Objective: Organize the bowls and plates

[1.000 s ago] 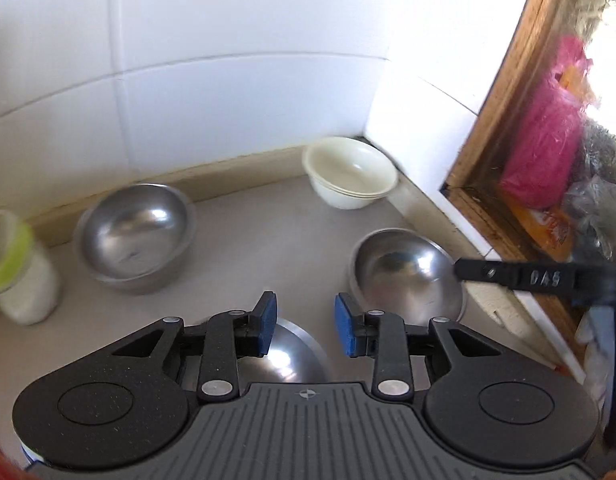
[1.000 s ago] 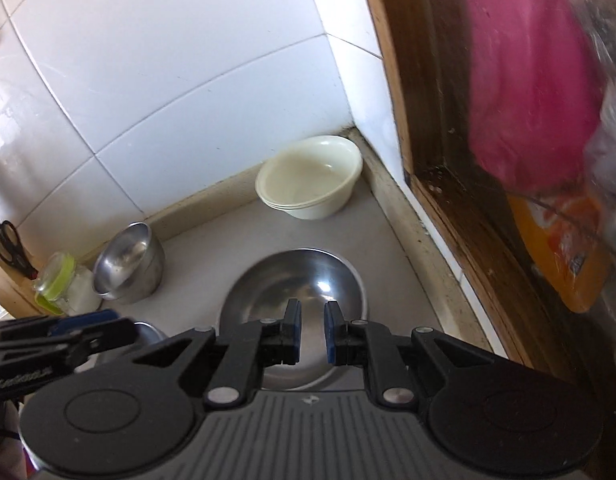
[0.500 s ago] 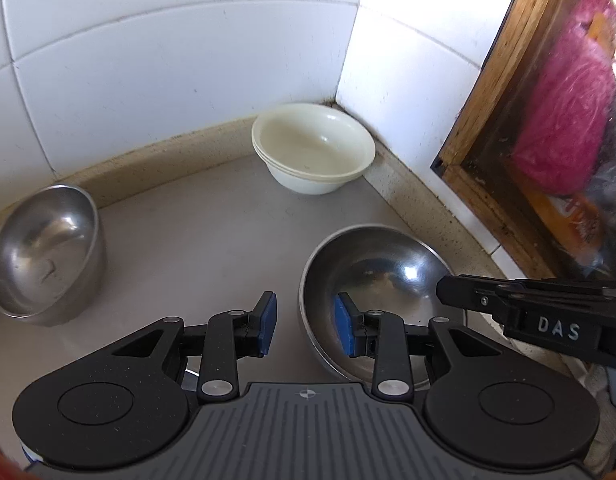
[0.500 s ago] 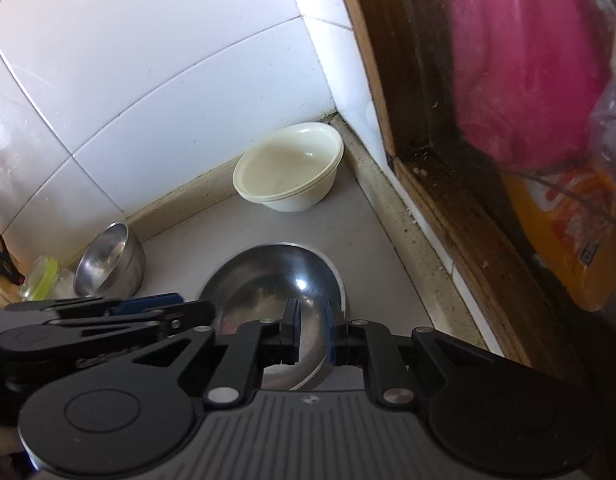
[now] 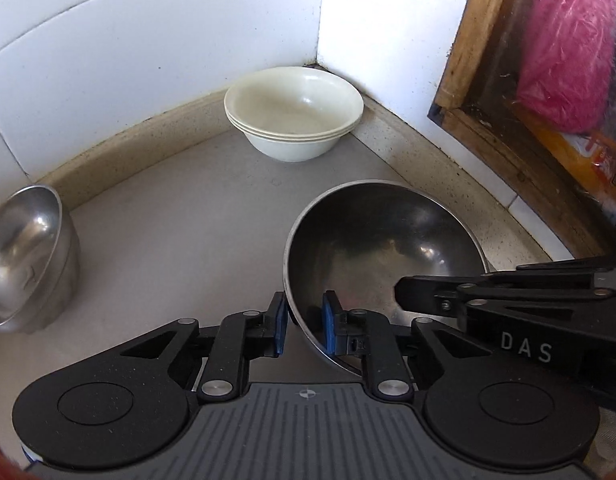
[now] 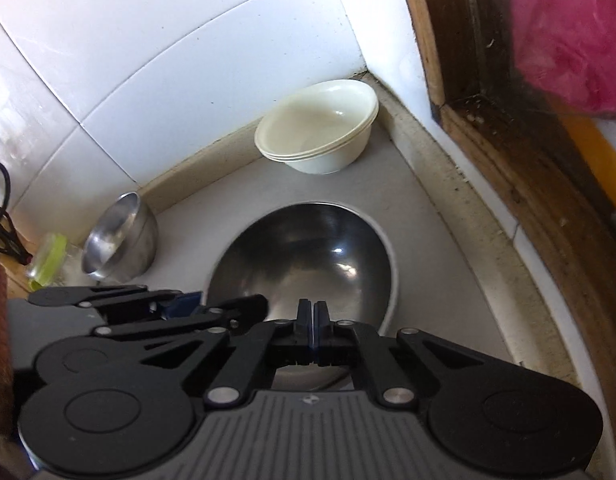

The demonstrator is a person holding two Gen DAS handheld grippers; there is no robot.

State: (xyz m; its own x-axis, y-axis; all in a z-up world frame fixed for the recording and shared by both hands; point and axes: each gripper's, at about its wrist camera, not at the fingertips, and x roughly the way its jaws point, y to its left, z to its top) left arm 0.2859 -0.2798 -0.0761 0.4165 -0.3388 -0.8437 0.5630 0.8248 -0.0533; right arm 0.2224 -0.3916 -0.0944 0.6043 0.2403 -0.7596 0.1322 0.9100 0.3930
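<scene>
Left gripper (image 5: 303,328): blue pads clamped across the near rim of the large dark stainless-steel bowl (image 5: 382,248), tilting it, likely for lifting.

Right gripper (image 6: 312,320): jaws pressed together; whether the same bowl's rim is pinched between them is unclear.

Beyond, in the tiled corner: three nested cream bowls (image 5: 293,122), evidently stacked already.

Far left: small shiny steel bowl (image 5: 25,256), apart on the grey counter (image 5: 179,216), unsorted.

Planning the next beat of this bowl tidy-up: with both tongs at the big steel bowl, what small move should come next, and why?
Probably lift the large steel bowl slightly. The left tongs straddle its near rim, the right tongs are shut at that rim, and the counter beyond is bare.
</scene>
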